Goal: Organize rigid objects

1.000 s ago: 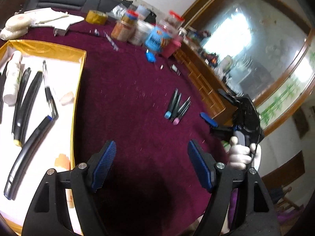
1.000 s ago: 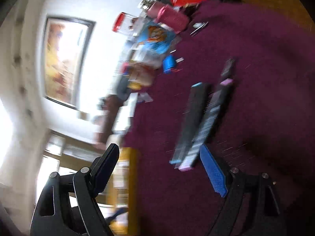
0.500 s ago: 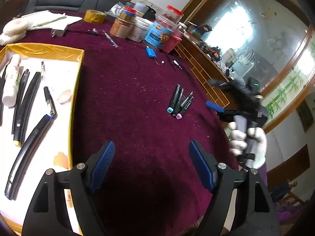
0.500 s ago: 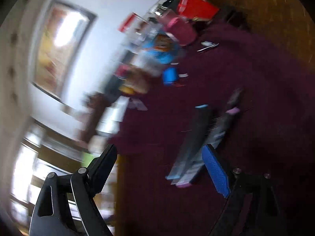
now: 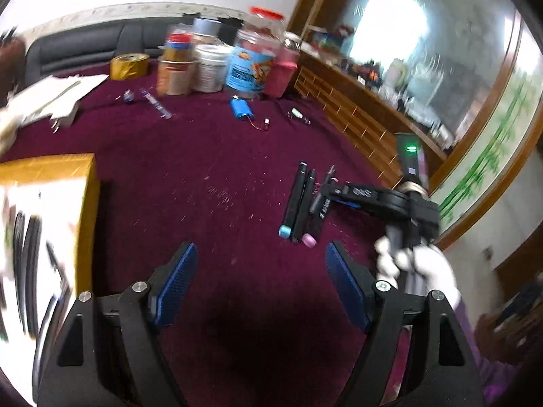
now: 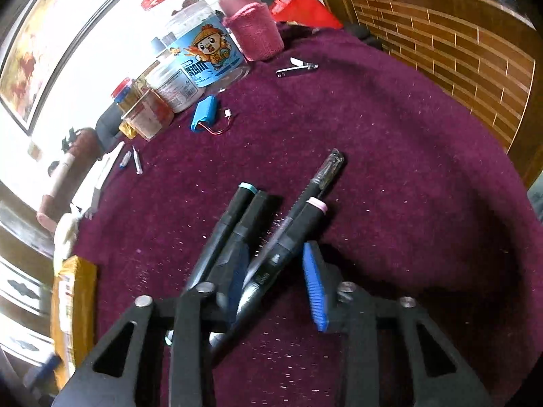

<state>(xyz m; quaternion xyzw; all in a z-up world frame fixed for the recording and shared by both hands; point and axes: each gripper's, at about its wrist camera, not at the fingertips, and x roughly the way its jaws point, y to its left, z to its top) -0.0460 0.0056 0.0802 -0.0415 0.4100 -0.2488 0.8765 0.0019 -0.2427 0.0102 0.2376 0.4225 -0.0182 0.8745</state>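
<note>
Maroon cloth table (image 5: 210, 176): I see marker pens (image 6: 237, 224) lying bunched by my right tongs, blue battery pack (image 6: 204, 114) and jars (image 6: 200, 68) beyond them, gold tray (image 5: 85, 183) left of my left tongs.

Open maroon tabletop (image 5: 210, 169) lay between the gold-edged box (image 5: 85, 183) at one side and a cluster of black markers (image 6: 271, 234) at the other. Jars (image 5: 210, 68) and a cartoon-labelled tub (image 6: 200, 64) crowded the far edge, with a blue battery pack (image 6: 203, 113) and nail clipper (image 6: 295, 68) just before them.
</note>
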